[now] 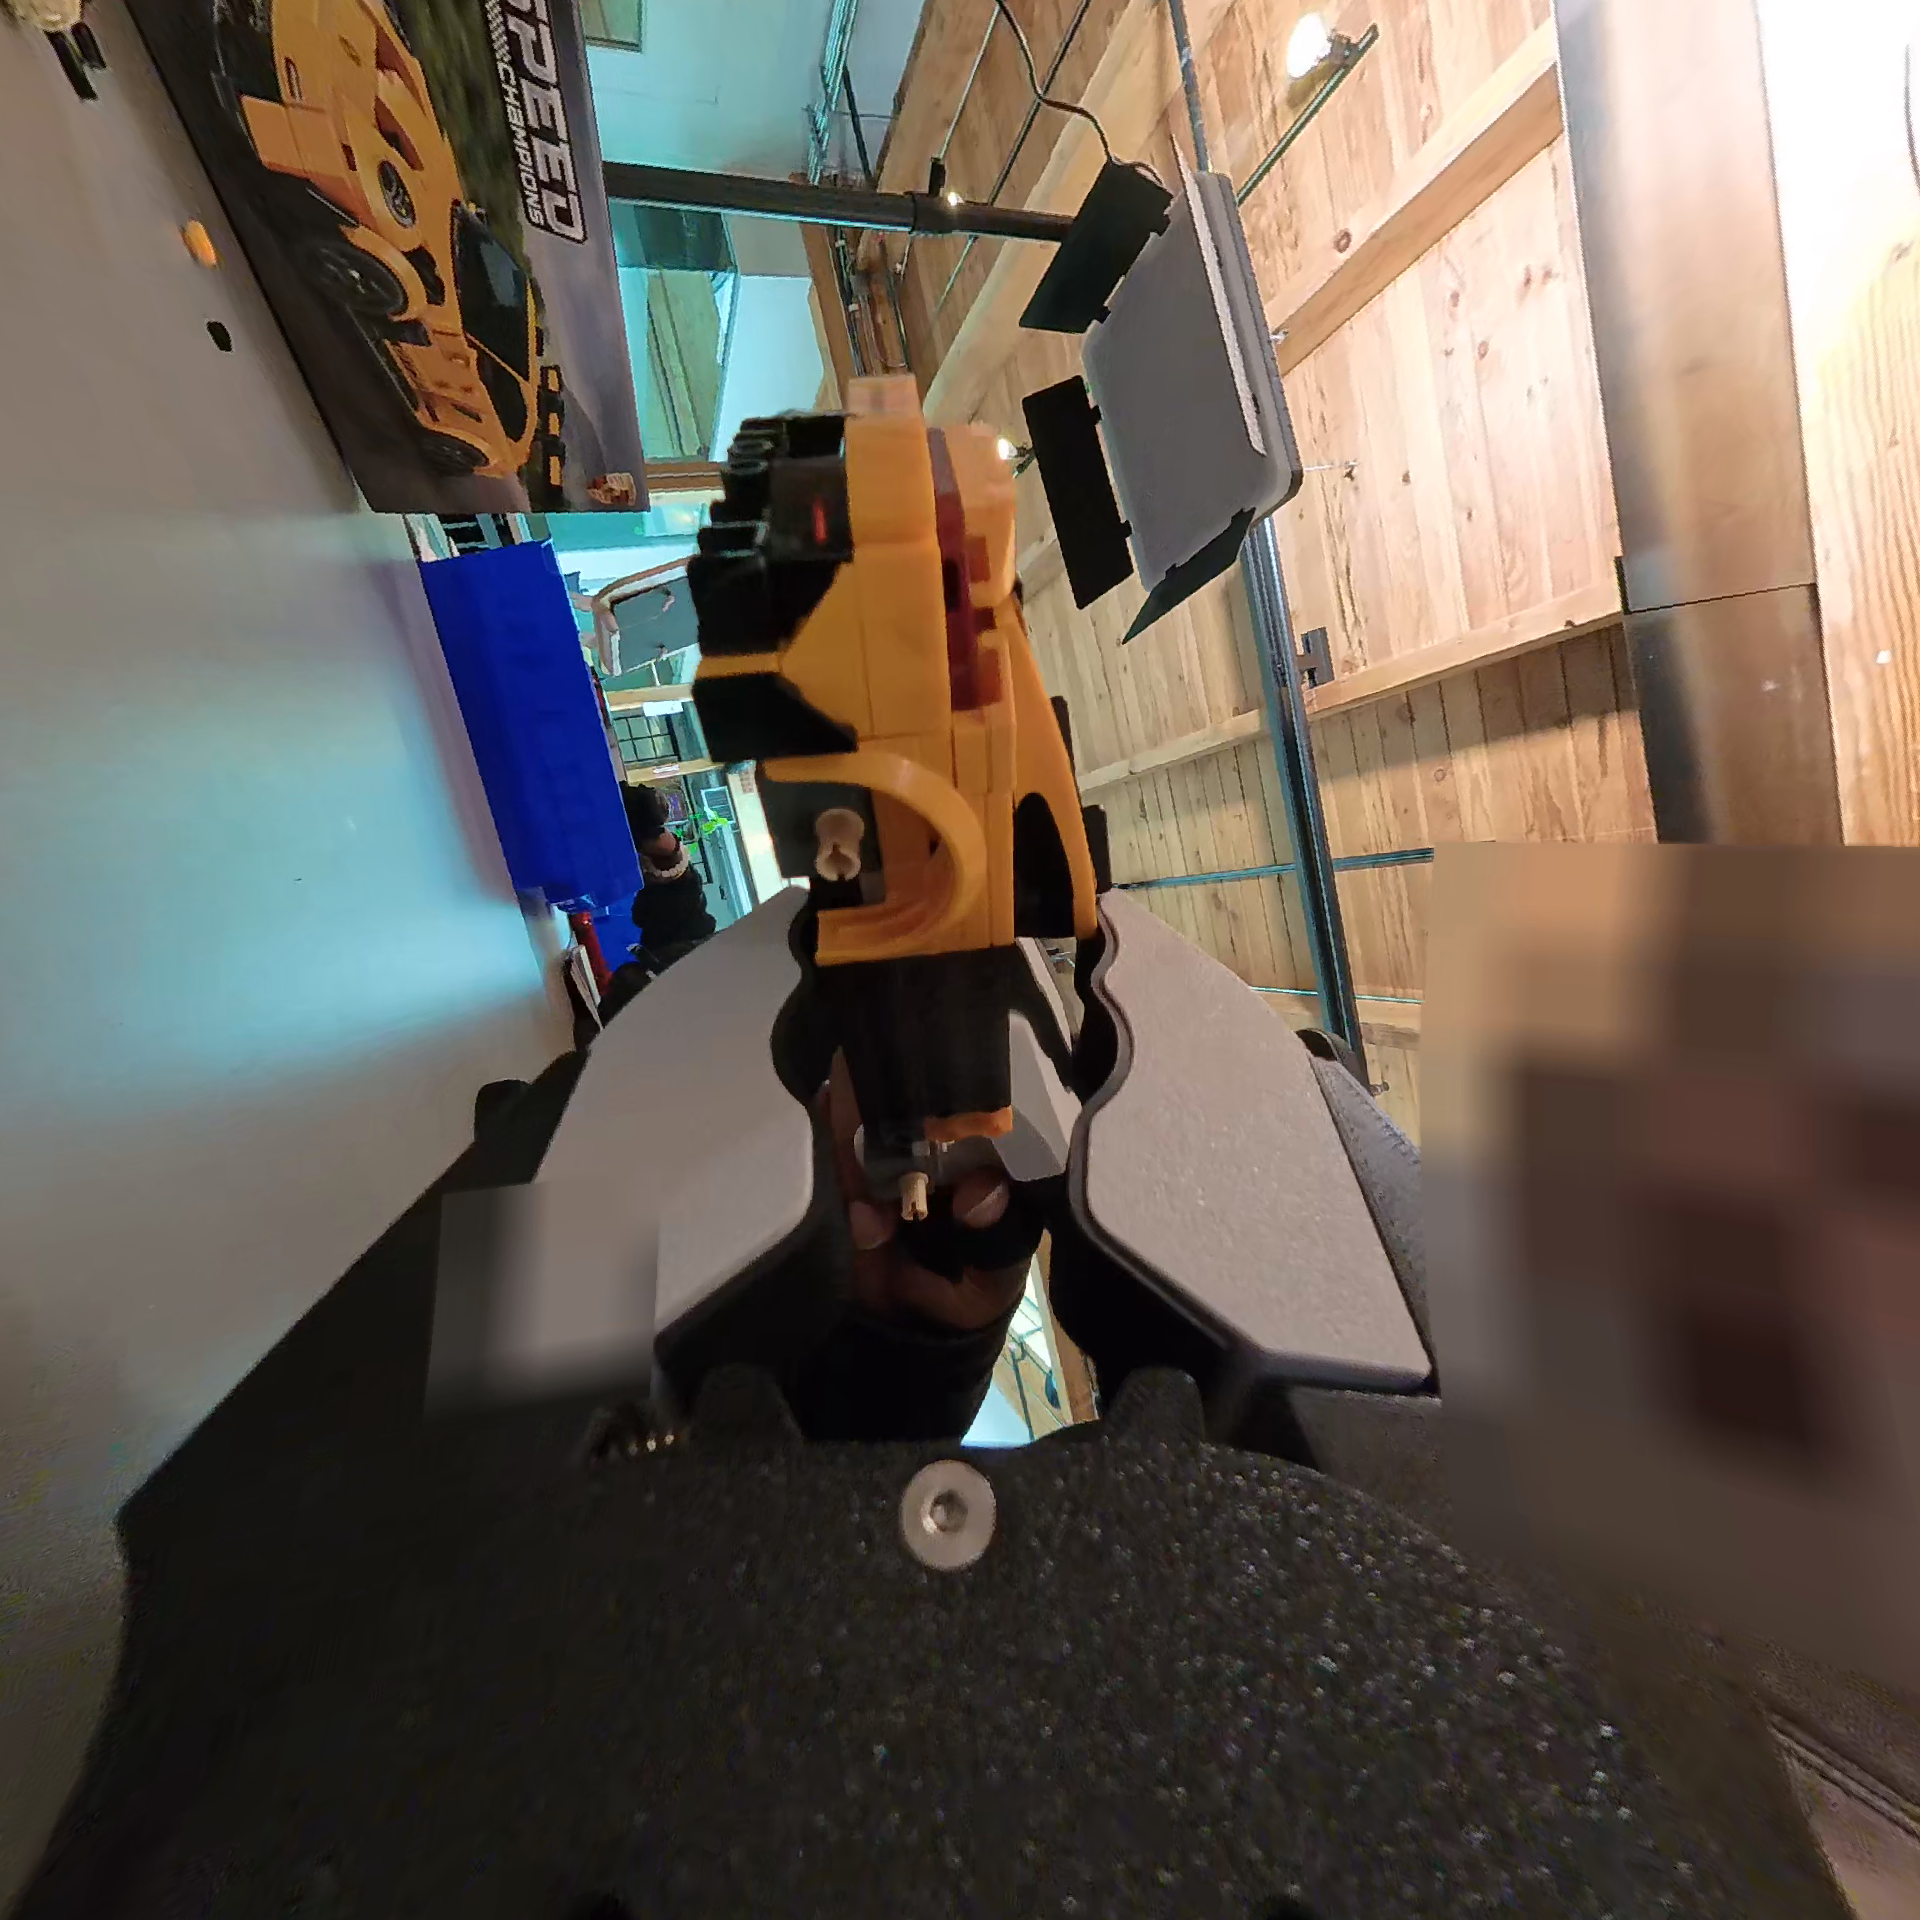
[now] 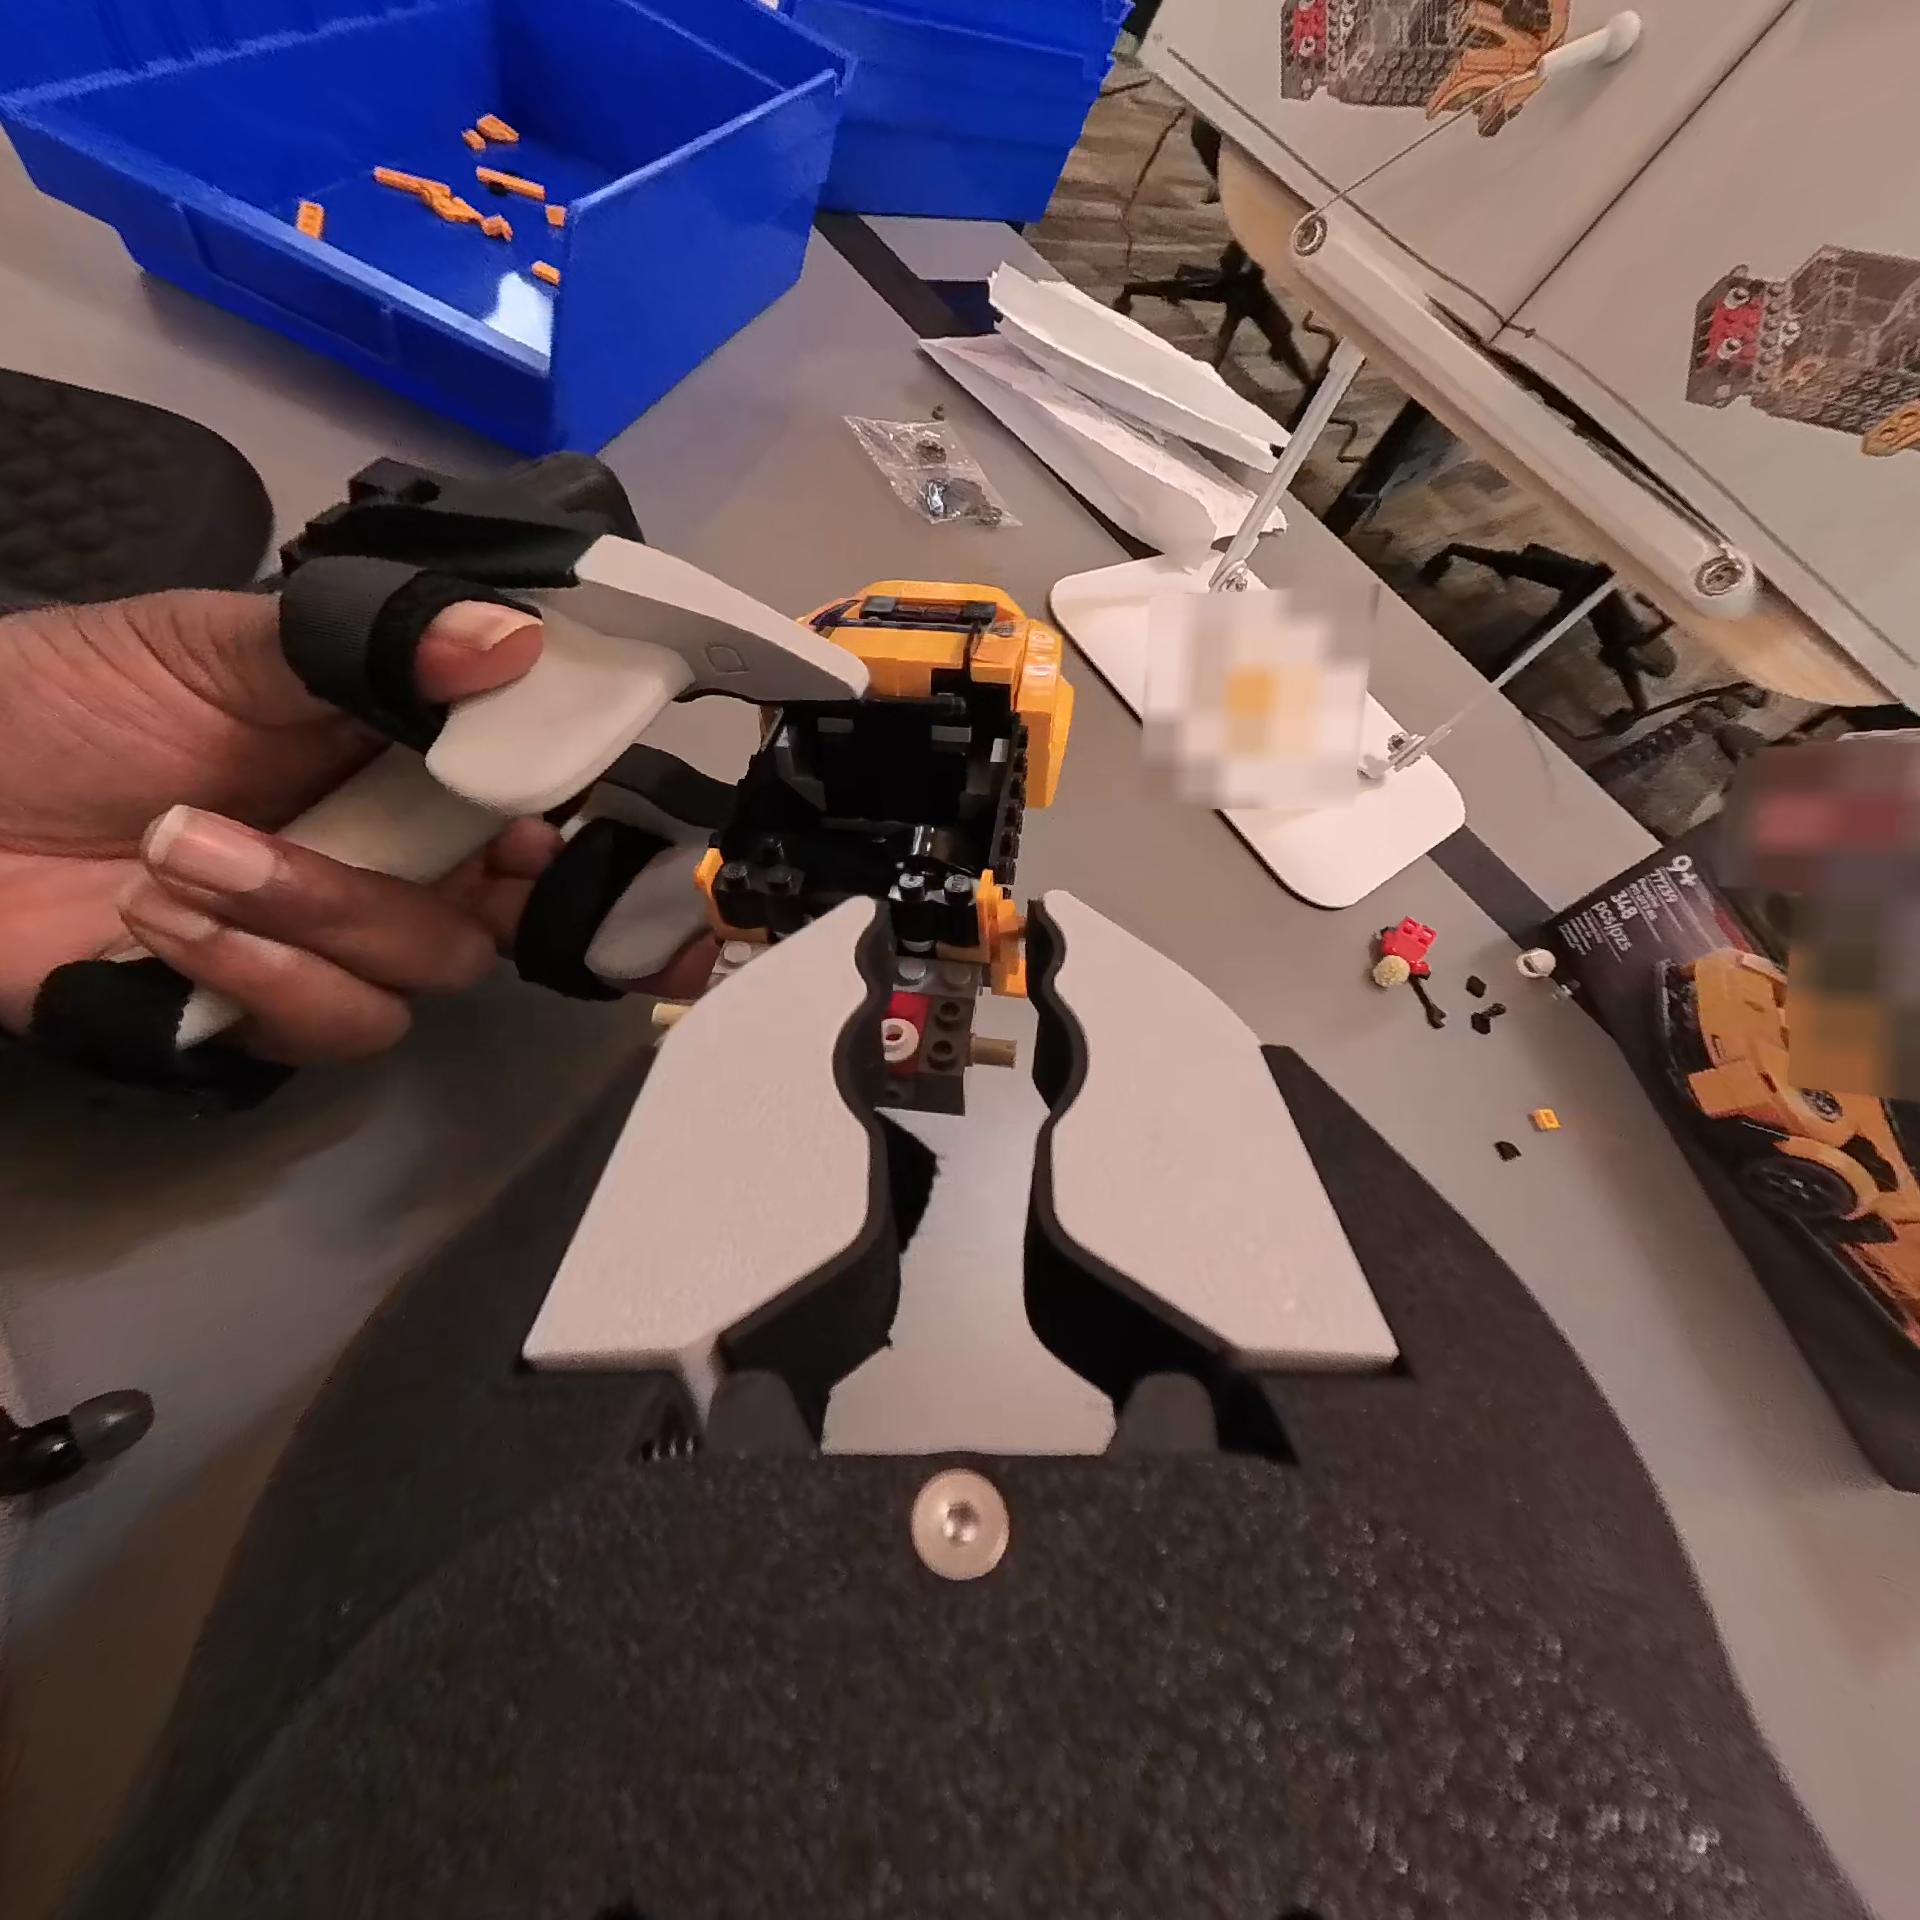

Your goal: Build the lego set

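Note:
An orange and black brick car model sticks out forward between the fingers of my left gripper, which is shut on its black underside. The left wrist view is turned on its side. In the right wrist view the same car model is held above the grey table. The left gripper's white fingers clamp it from the left, with a hand behind them. My right gripper is shut on the near end of the model. Its pads press on the black studs and a small orange piece.
A blue bin with several orange pieces stands at the back left. Torn white paper, a small clear bag and a white stand base lie behind. Loose small pieces and the set's box are at the right. Both grippers' tips are close together, under 4 cm apart.

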Motion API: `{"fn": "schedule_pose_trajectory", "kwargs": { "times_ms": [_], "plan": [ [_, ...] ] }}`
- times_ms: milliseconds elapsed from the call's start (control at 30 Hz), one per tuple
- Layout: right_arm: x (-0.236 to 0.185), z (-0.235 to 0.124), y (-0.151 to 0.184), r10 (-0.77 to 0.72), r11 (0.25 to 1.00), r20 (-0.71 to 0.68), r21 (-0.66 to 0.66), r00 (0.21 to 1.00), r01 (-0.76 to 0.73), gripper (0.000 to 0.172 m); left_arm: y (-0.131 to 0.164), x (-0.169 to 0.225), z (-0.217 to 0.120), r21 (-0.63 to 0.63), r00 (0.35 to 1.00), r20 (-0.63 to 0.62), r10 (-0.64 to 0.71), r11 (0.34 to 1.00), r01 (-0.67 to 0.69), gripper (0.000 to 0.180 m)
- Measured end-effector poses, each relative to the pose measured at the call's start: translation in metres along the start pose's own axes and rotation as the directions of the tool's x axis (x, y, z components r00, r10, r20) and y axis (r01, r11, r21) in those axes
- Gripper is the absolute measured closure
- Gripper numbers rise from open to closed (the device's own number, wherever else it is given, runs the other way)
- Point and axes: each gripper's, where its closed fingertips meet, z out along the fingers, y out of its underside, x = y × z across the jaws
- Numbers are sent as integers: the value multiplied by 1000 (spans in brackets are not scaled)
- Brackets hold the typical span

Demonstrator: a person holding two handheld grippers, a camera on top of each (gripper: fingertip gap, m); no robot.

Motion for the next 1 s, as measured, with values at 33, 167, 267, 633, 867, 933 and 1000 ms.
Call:
{"fn": "schedule_pose_trajectory", "kwargs": {
  "times_ms": [33,167,267,633,867,933,1000],
  "plan": [
    [0,0,-1,7,1000,4,2,1000,-7,147,0,1,0,3,1000,-2,2,1000,-2,134],
    [2,-1,1,-1,1000,-2,-14,1000,1,147,-5,0,-2,27,1000,1,-3,1000,3,134],
    [2,0,2,-13,1000,-2,-22,1000,13,149,-5,-1,-2,29,1000,2,-2,1000,2,134],
    [4,2,1,-47,998,-27,-39,999,46,148,-3,0,-1,29,1000,2,-6,1000,6,133],
    [4,1,0,-53,998,-43,-36,998,51,150,-2,2,-1,24,1000,5,3,1000,-3,133],
    [4,1,0,-49,999,-41,-26,998,48,150,-2,2,-1,19,1000,1,2,1000,-2,134],
    [4,0,-1,-50,999,-42,-20,998,49,150,-1,3,-1,11,1000,-1,7,1000,-7,134]
  ]
}}
